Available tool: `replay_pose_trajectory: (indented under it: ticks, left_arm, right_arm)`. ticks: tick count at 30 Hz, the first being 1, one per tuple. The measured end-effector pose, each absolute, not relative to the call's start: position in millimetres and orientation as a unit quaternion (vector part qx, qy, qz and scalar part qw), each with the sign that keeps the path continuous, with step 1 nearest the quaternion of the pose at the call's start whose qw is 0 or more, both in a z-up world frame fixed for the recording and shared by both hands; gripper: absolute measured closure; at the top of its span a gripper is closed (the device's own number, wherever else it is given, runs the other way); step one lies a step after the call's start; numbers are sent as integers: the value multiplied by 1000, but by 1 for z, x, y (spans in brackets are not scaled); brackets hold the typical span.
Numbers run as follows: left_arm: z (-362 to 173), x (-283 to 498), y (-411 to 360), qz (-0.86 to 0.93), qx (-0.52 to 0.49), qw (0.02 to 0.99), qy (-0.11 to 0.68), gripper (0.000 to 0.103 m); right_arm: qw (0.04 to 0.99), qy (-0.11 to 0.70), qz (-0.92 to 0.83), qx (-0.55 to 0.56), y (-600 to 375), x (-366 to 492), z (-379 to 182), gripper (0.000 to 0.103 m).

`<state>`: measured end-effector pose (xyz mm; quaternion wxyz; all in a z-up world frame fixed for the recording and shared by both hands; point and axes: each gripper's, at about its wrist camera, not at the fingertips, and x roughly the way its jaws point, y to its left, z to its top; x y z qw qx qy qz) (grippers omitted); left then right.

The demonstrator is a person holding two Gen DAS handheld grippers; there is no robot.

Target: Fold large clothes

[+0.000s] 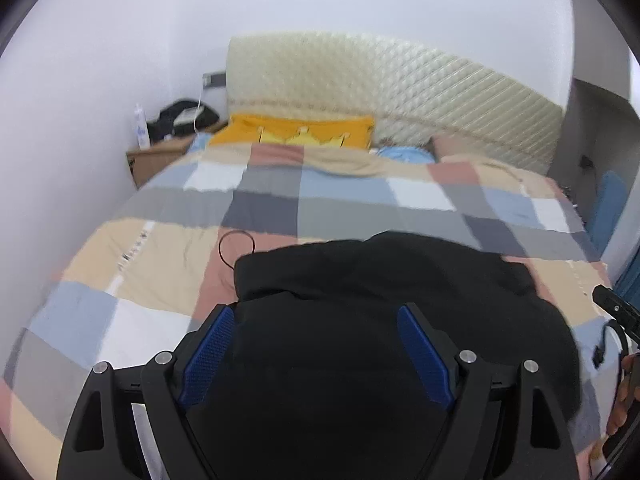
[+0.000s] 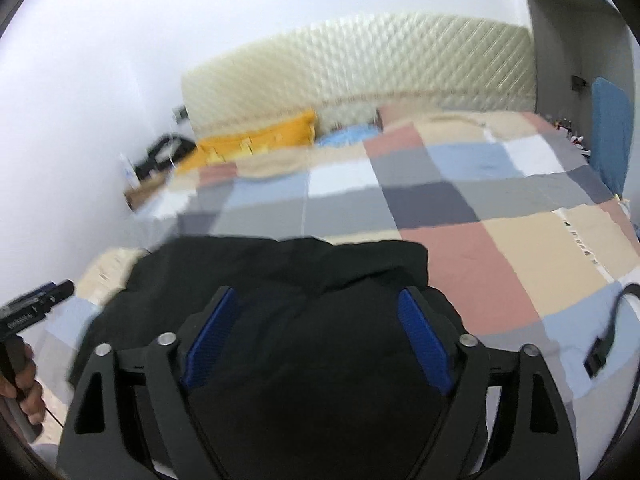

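Observation:
A large black garment (image 1: 380,280) lies folded over on a checked bedspread (image 1: 168,256), near the bed's front. My left gripper (image 1: 316,312) is open, its blue pads (image 1: 212,348) wide apart over the garment's left part. My right gripper (image 2: 316,300) is open too, its blue pads (image 2: 424,336) wide apart over the same garment (image 2: 280,276), towards its right part. Nothing sits between either pair of fingers. The other gripper shows at each view's edge: the right one (image 1: 616,308) and the left one (image 2: 36,304).
The checked bedspread (image 2: 500,248) covers the whole bed. A yellow pillow (image 1: 296,130) and a quilted cream headboard (image 1: 380,80) are at the far end. A black hair tie (image 1: 236,240) lies left of the garment. A bedside box (image 1: 156,160) stands at the far left, a blue chair (image 2: 612,128) at the right.

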<state>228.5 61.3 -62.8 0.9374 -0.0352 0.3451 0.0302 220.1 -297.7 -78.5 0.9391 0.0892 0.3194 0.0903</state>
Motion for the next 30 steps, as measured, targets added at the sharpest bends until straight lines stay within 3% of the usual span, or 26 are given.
replay_pose_trajectory:
  ticks: [3, 6, 10, 13, 22, 30]
  left_arm:
    - [-33, 192, 48, 24, -21, 944, 328, 18]
    - [-5, 157, 36, 15, -8, 951, 309, 18]
    - [26, 100, 15, -1, 9, 963, 270, 4]
    - [40, 68, 2, -4, 16, 967, 256, 4]
    - [41, 19, -5, -16, -34, 963, 268, 4]
    - [31, 9, -3, -15, -51, 955, 293, 4]
  right_arm:
    - [950, 288, 78, 88, -305, 175, -55, 2]
    - [961, 247, 86, 87, -309, 130, -27, 1]
    - [970, 217, 93, 64, -305, 85, 2, 0]
    - [971, 208, 99, 61, -302, 58, 15, 0]
    - [978, 169, 103, 64, -301, -8, 34, 0]
    - [973, 199, 105, 59, -282, -37, 20, 0]
